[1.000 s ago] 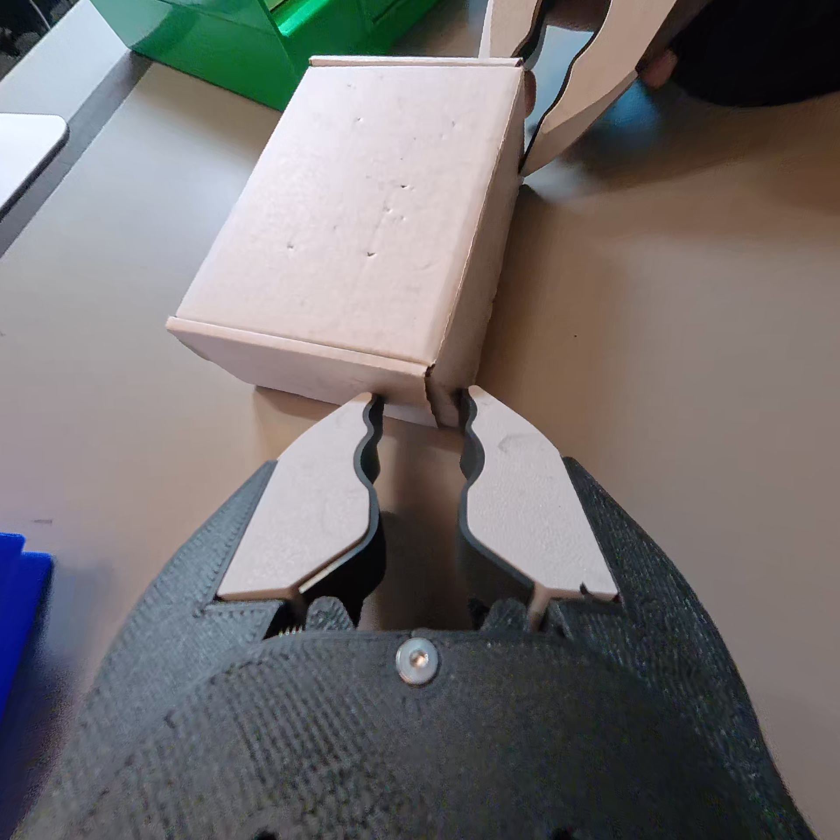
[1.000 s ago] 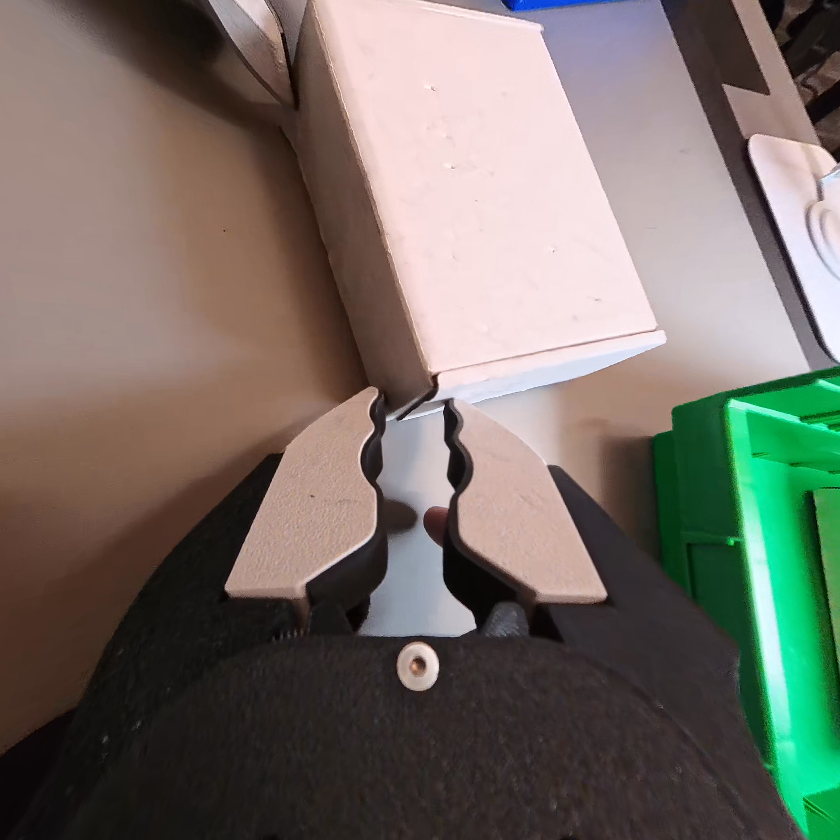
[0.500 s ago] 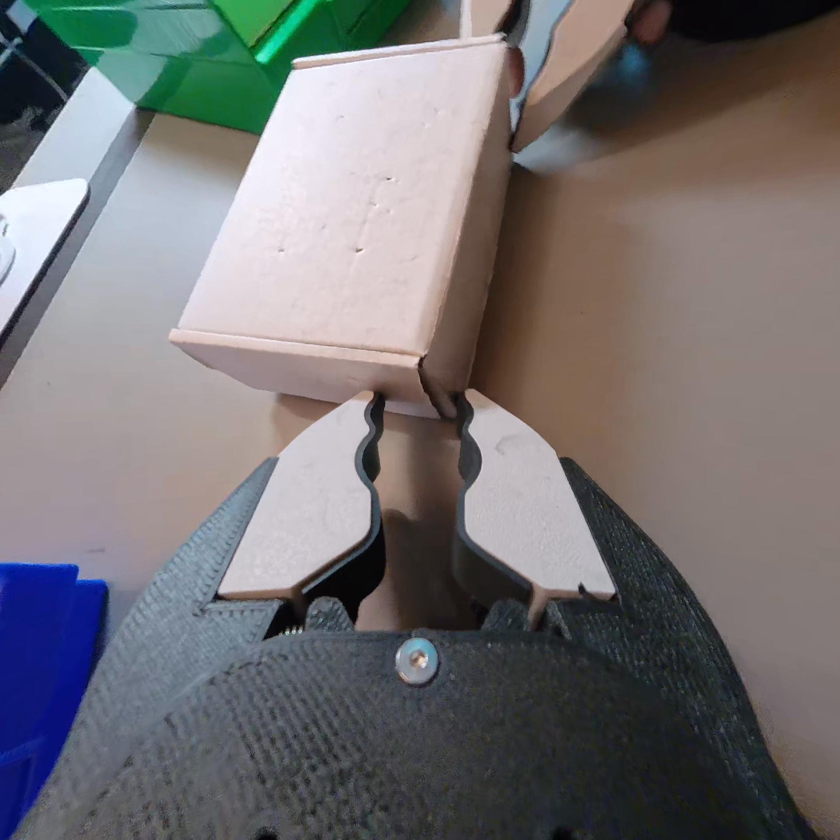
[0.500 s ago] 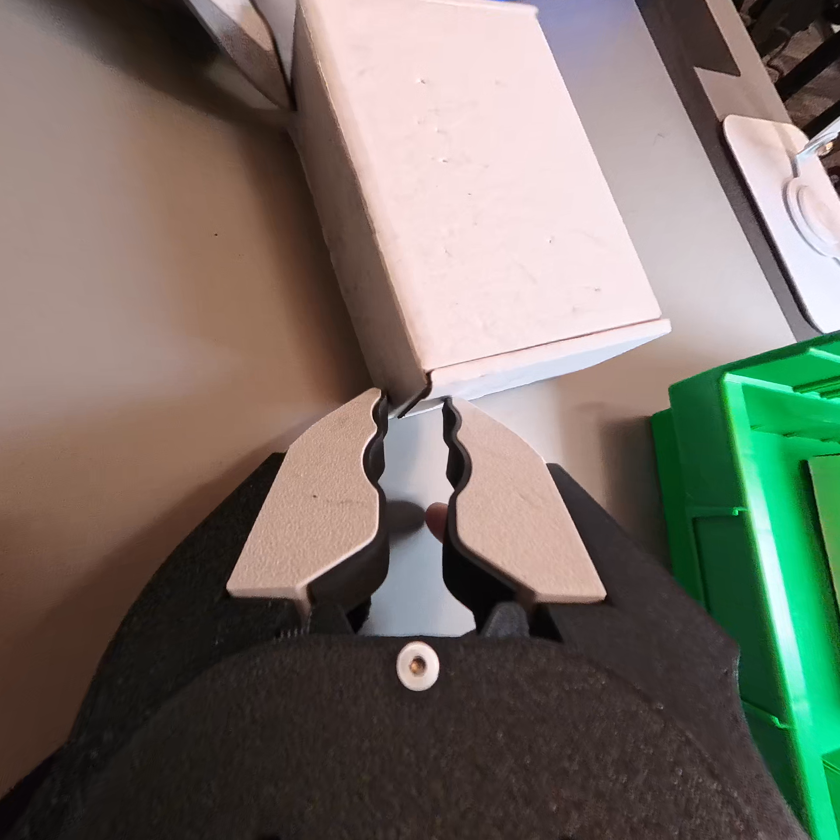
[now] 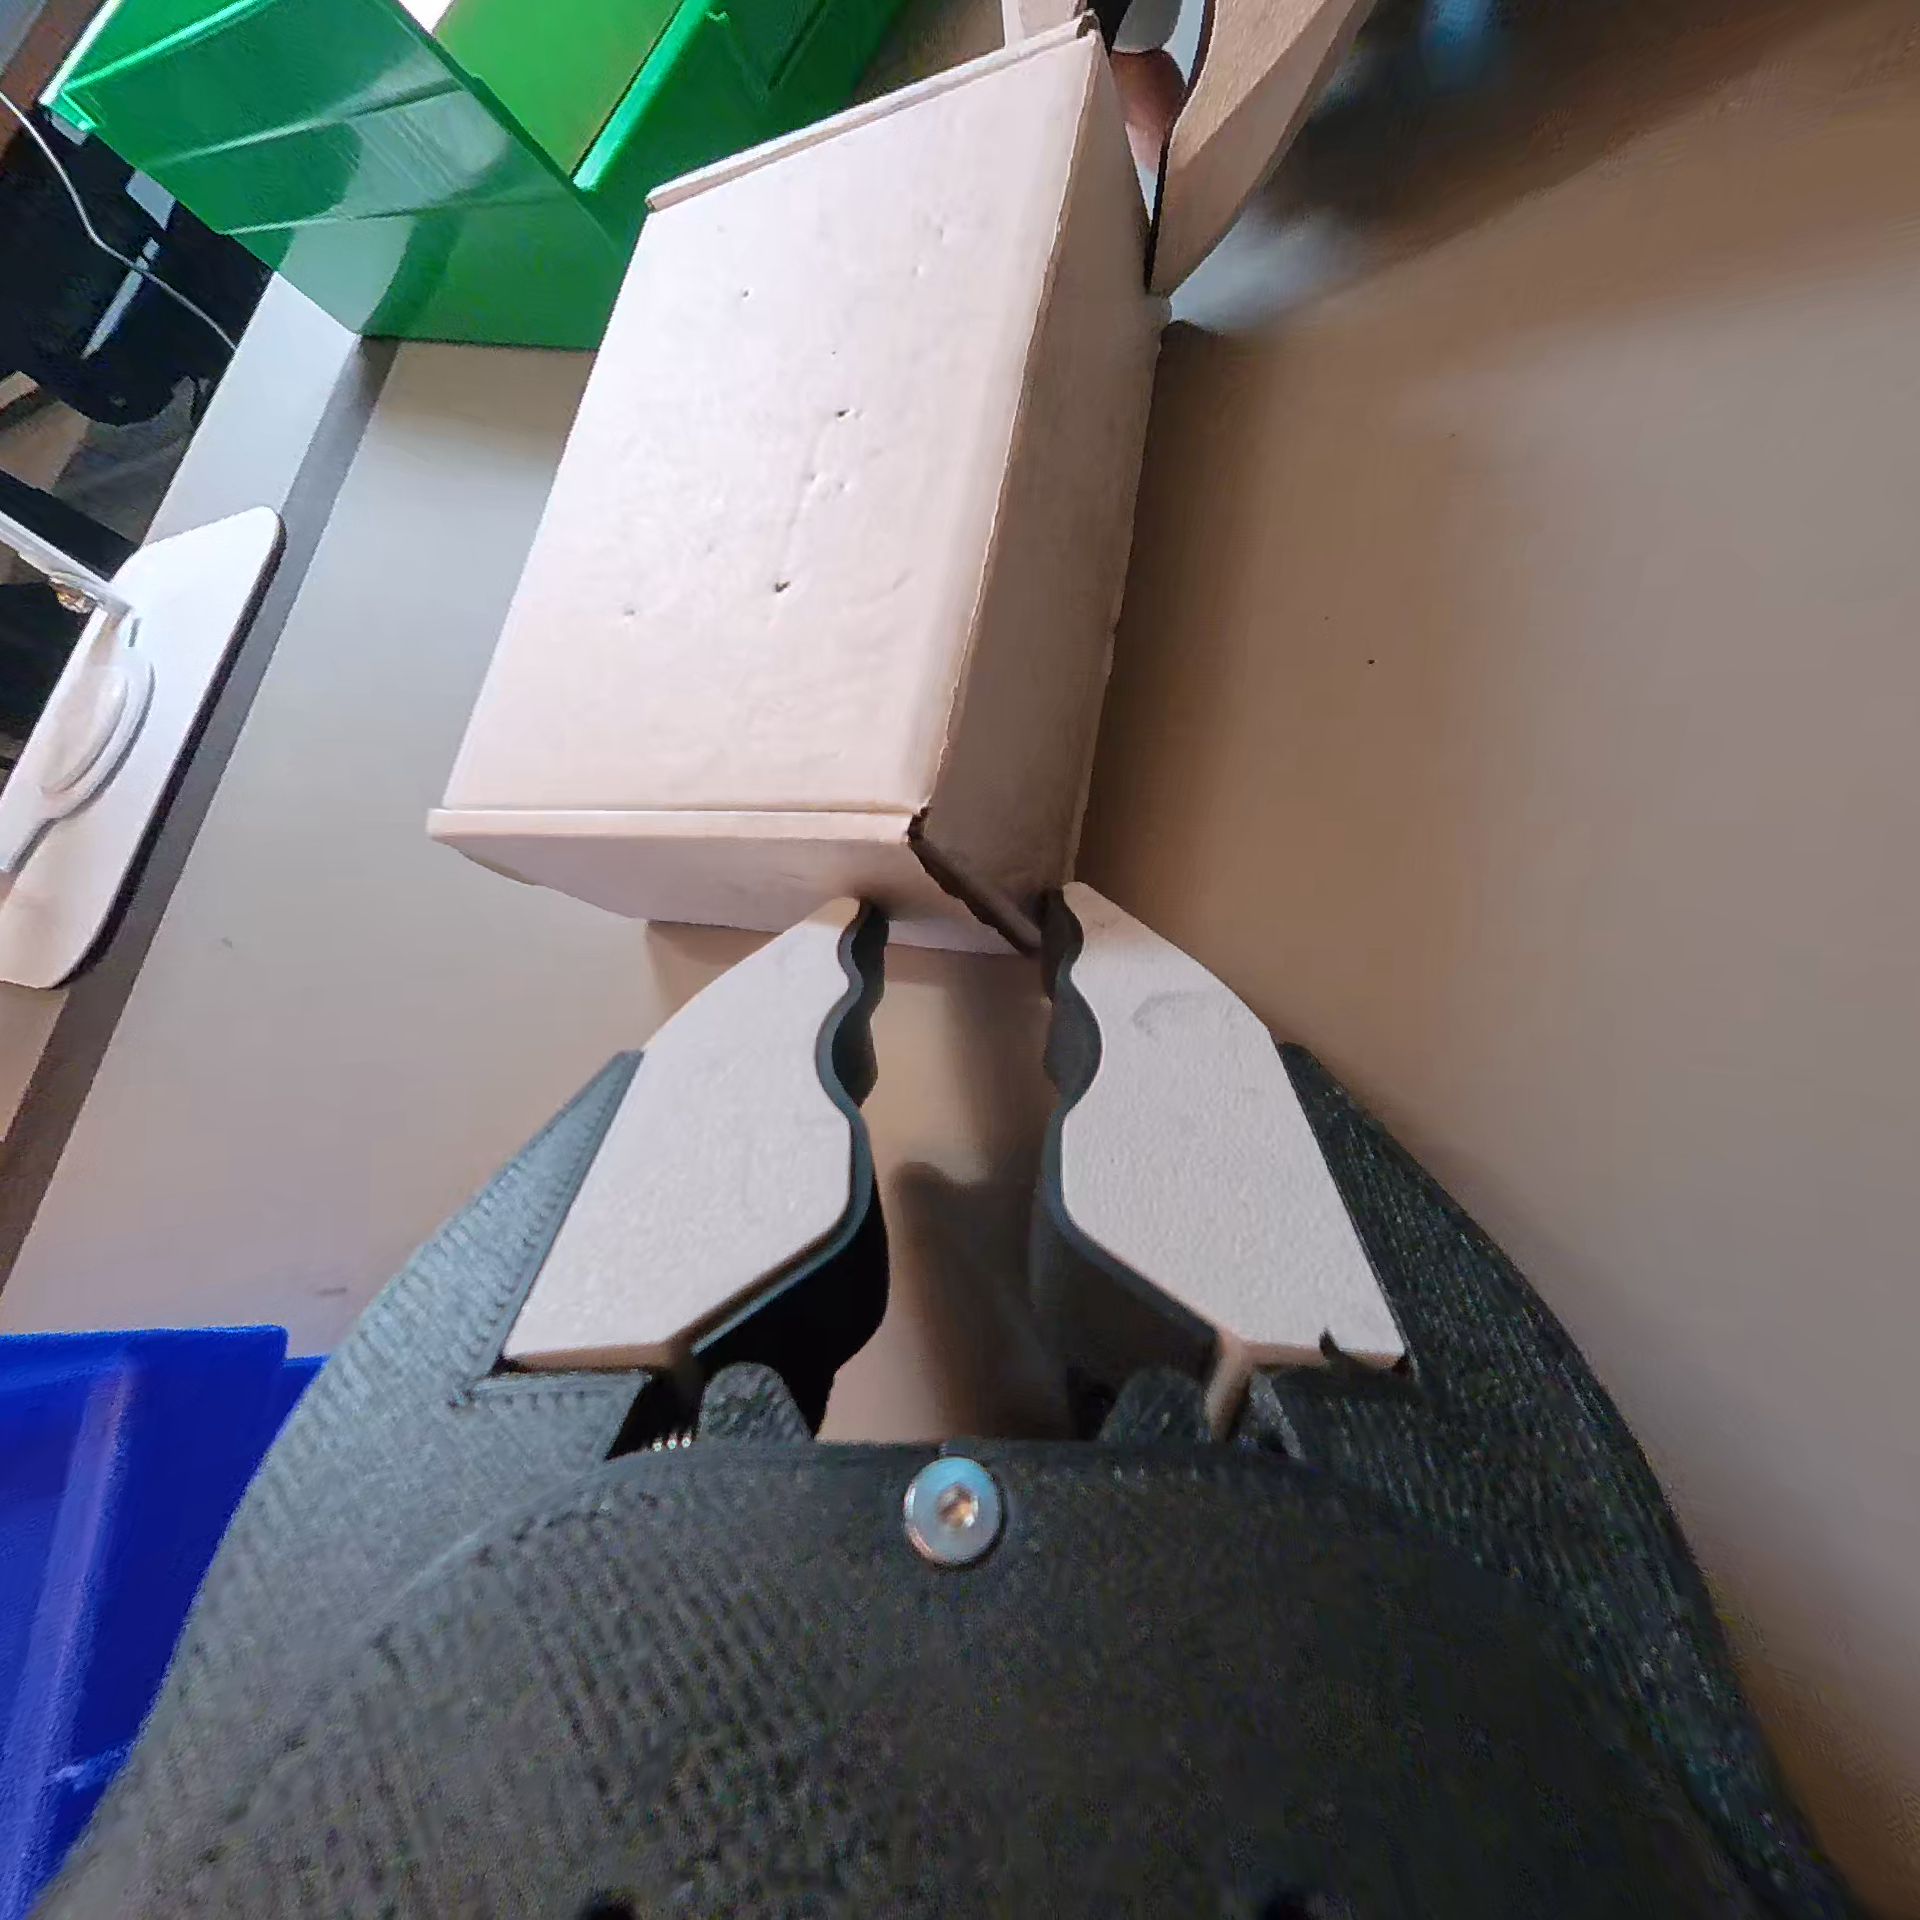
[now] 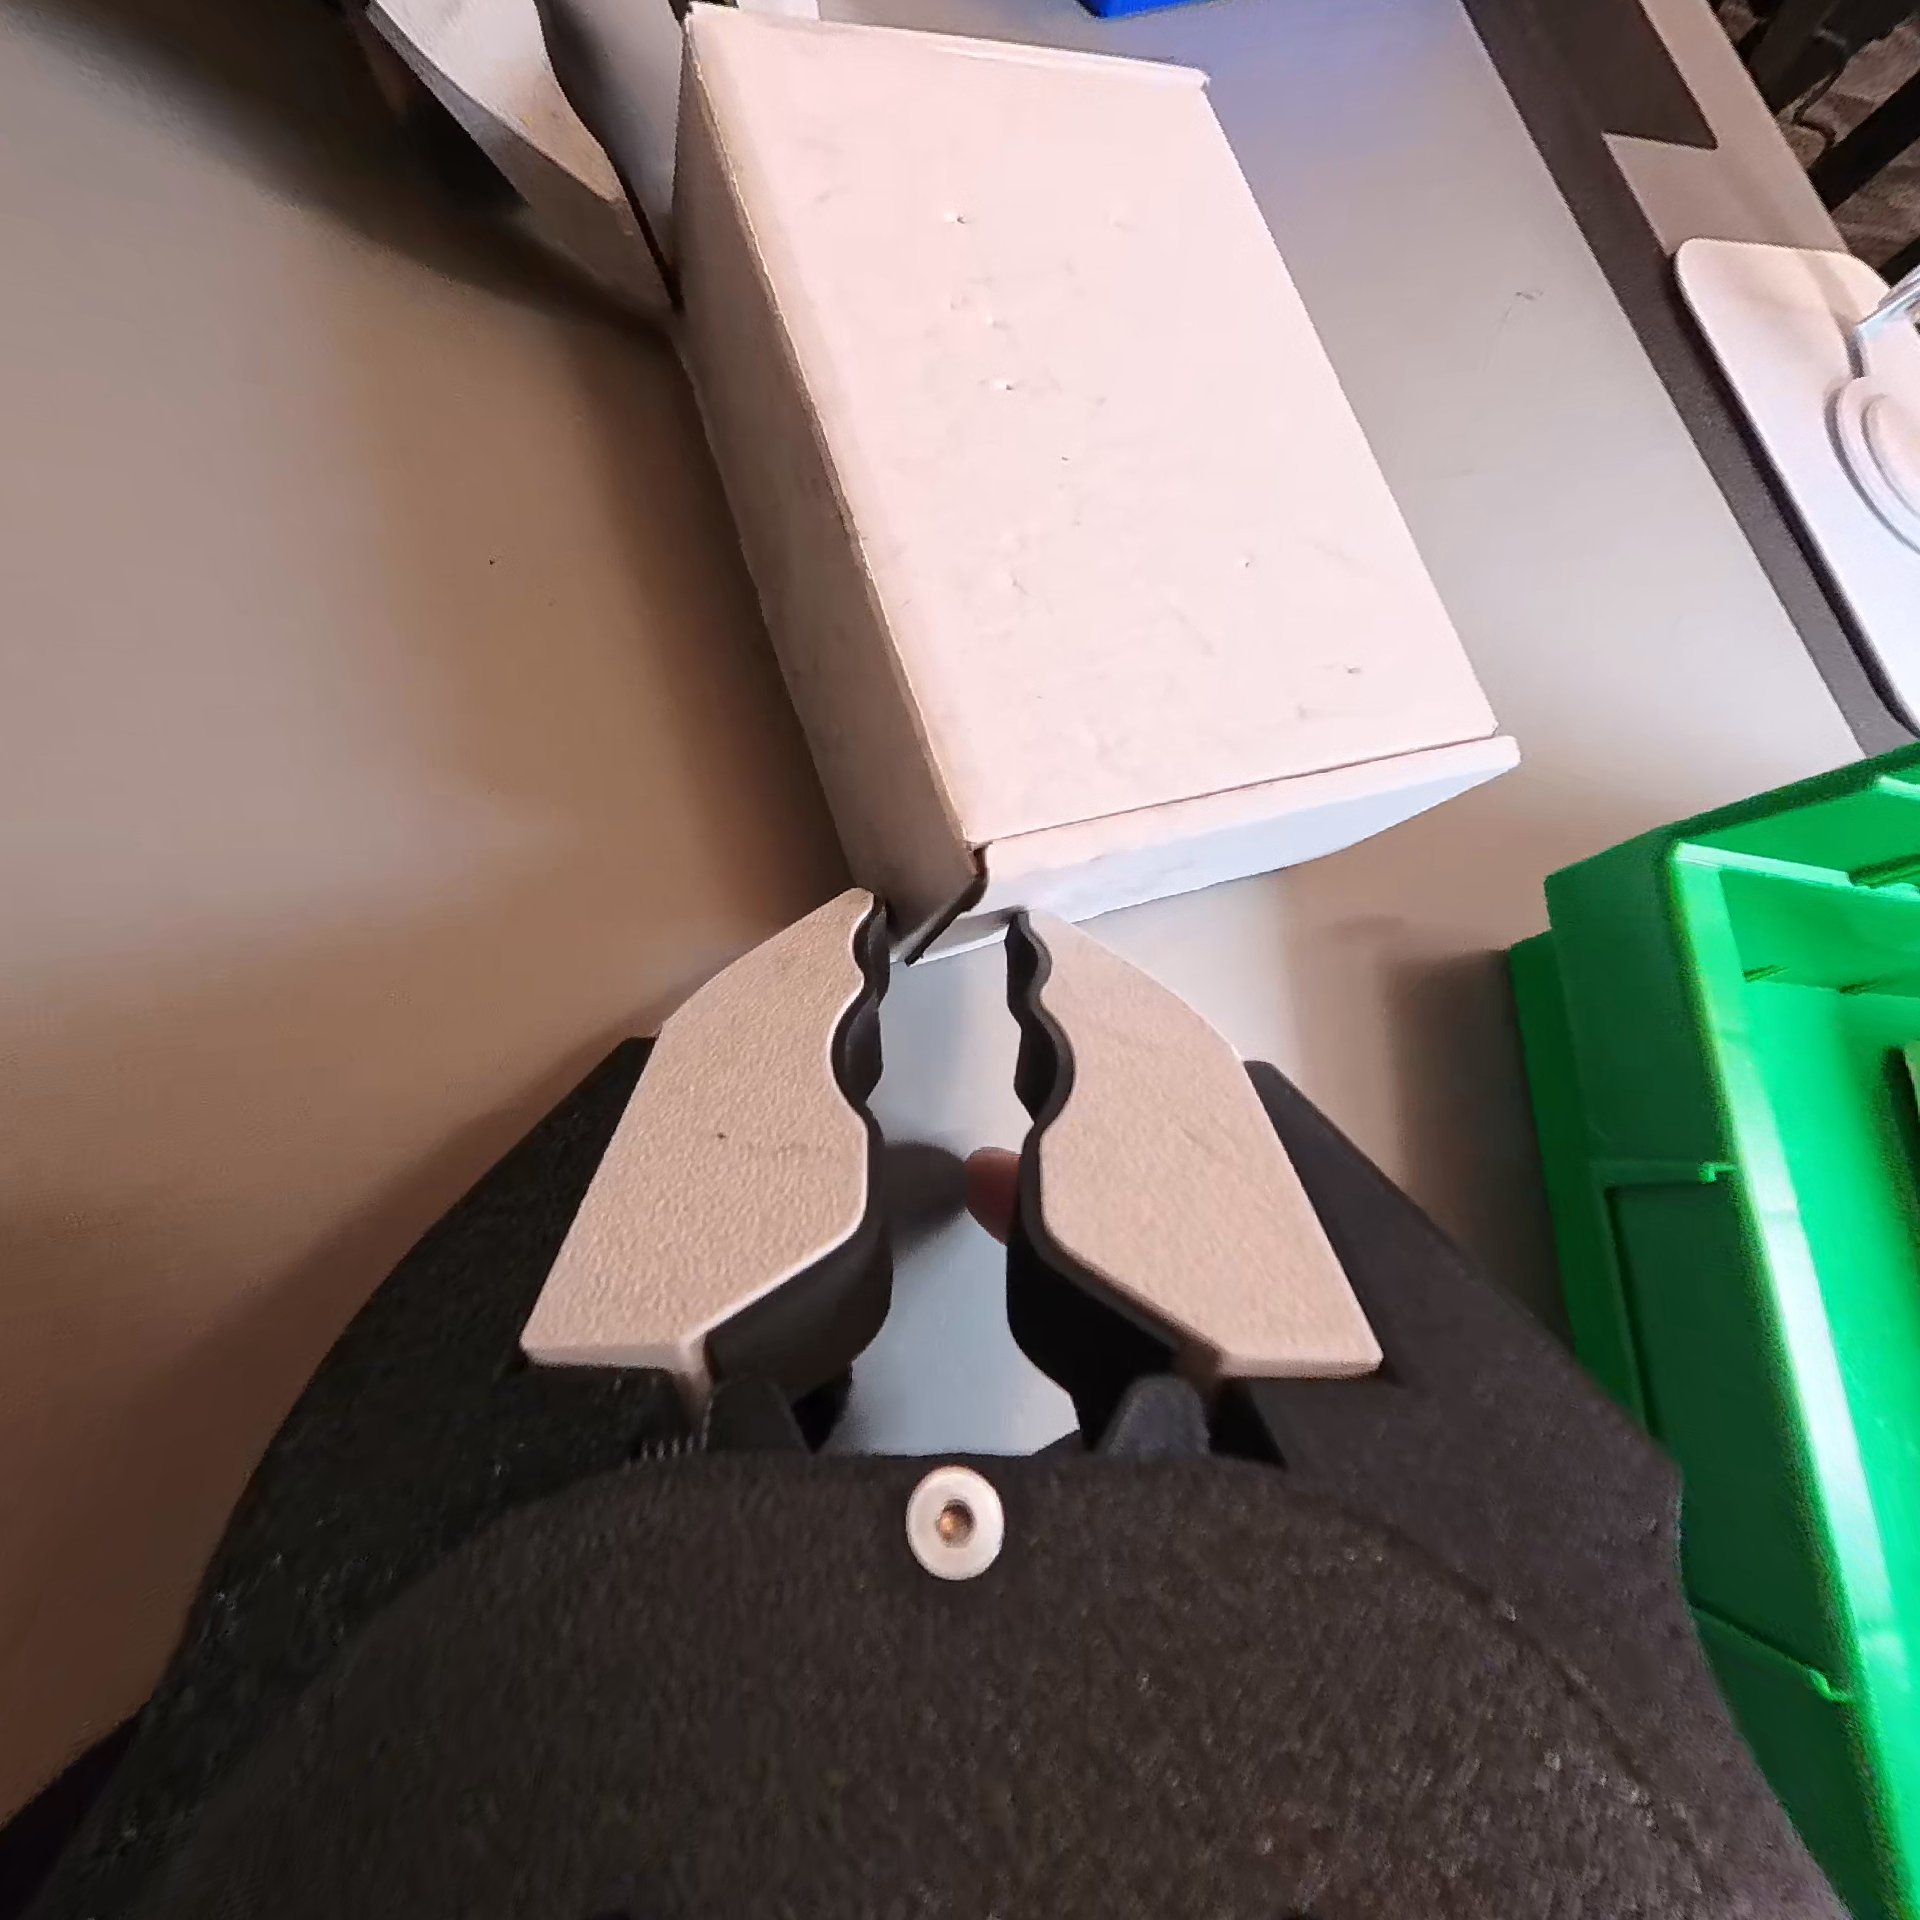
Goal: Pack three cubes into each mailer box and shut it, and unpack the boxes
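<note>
Since a second ago your left gripper [image 5: 956,914] has swung the box [image 5: 810,520] askew; both grippers, right gripper [image 6: 945,930] opposite, stand spread against its end corners, long axis running between them.

Mailer box [image 5: 821,540] on the table [image 5: 1507,727], one tool at each end, bin [image 5: 343,177] behind it, tray [image 5: 114,727] left
</note>
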A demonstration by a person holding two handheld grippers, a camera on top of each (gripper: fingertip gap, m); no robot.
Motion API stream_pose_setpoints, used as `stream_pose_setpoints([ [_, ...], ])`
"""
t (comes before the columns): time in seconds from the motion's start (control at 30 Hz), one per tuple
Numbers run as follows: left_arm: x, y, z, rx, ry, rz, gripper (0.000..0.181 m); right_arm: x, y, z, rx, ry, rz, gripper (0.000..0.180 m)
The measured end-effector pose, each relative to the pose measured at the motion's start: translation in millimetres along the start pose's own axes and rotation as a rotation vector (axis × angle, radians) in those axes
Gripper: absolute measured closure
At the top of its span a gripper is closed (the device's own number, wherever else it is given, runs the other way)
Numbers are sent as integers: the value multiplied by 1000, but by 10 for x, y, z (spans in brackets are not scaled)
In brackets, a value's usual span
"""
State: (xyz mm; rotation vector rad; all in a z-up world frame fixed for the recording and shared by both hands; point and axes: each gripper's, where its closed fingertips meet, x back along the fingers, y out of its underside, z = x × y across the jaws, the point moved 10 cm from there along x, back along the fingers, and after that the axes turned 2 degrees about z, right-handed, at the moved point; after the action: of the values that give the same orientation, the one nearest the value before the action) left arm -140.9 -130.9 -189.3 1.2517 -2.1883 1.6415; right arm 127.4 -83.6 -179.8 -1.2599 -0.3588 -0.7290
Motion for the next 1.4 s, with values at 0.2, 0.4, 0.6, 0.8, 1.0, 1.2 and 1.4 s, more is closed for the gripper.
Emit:
stream_pose_setpoints([
  [0.2, 2, 26, -6, -56, 1, 17, 153, 3, 5, -18, 30, 15, 2, 159],
  [0.4, -2, 26, -37, -4, -25, 2, 153, 21, -26, -45, 28, 18, -36, 158],
  [0.6, 158, -12, -44, 98, -39, 52, 126, 267, -487, 143, 33, -40, -196, 105],
  [0.8, 398, -108, -63, 249, -54, 164, 119, -111, -1047, 277, 79, -91, -312, 74],
  [1.0, 496, -33, -29, 256, -99, 157, 117, -701, -1155, 331, 149, -207, -486, 63],
  [1.2, 490, -21, -12, 246, -79, 163, 116, -948, -1184, 373, 186, -259, -588, 60],
  [1.4, 516, -19, -38, 297, -63, 196, 114, -862, -1174, 298, 274, -275, -591, 60],
])
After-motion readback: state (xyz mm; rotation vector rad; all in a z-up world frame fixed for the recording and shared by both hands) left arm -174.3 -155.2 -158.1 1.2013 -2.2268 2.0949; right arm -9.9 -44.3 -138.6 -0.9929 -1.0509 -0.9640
